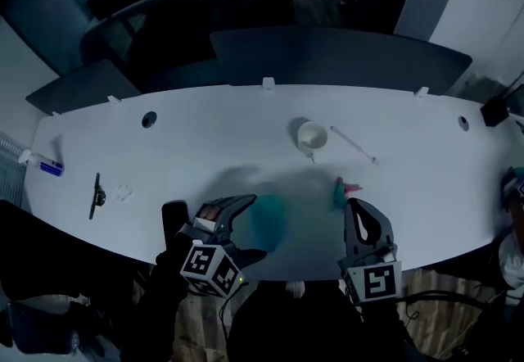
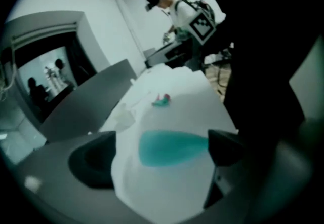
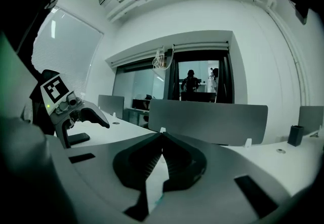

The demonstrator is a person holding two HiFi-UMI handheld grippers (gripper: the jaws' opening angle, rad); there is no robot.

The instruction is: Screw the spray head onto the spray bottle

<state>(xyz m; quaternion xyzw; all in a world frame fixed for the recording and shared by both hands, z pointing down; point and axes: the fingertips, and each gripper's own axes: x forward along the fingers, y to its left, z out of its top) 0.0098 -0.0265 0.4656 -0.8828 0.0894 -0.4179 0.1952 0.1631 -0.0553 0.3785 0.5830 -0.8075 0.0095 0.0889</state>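
Teal spray bottle between the dark left jaws, teal-and-pink spray head beyond them, white table beneath, black-and-white square-patterned marker cube.

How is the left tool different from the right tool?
The dark grey left tool has its jaws wide apart, and the teal plastic bottle lying on the white table shows between them. The dark grey right tool has its jaws shut together on nothing. The left tool tilts down at the table, while the right tool points nearly level across the room. Both hover by the table's near edge.
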